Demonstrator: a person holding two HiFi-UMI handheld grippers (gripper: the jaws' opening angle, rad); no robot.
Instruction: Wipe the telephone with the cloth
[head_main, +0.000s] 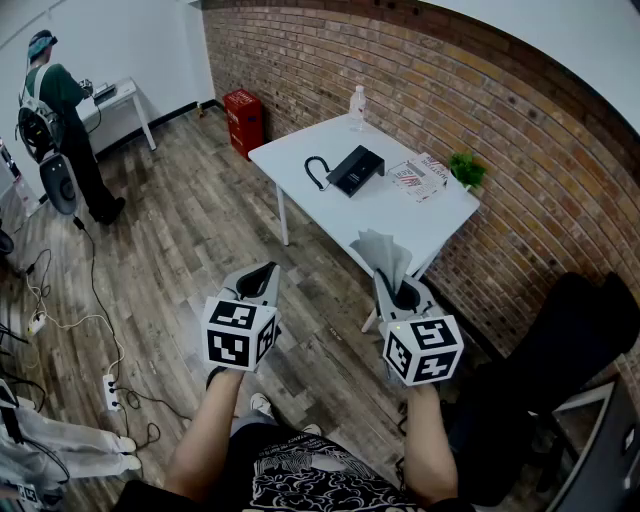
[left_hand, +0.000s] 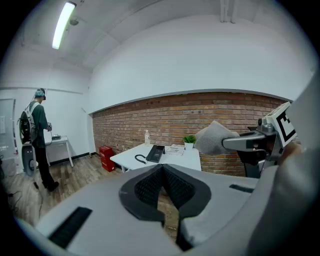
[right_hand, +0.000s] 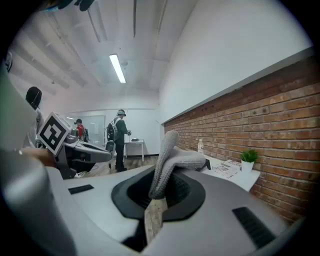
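The black telephone (head_main: 356, 168) lies on the white table (head_main: 300, 152) by the brick wall, its coiled cord (head_main: 317, 172) at its left; it also shows far off as the telephone (left_hand: 156, 153) in the left gripper view. A grey cloth (head_main: 384, 256) sticks up from my right gripper (head_main: 398, 288), whose jaws are shut on it; the folded cloth (right_hand: 170, 162) flops to the right. My left gripper (head_main: 262, 280) is shut and holds nothing, jaws (left_hand: 163, 172) together. Both grippers hang over the wooden floor, well short of the table.
On the table stand a clear bottle (head_main: 357, 107), a printed booklet (head_main: 418, 178) and a small potted plant (head_main: 466, 168). A red box (head_main: 243, 121) sits by the wall. A person (head_main: 62, 125) stands at a far desk. Cables and a power strip (head_main: 111, 392) lie on the floor. A black chair (head_main: 560, 350) is at right.
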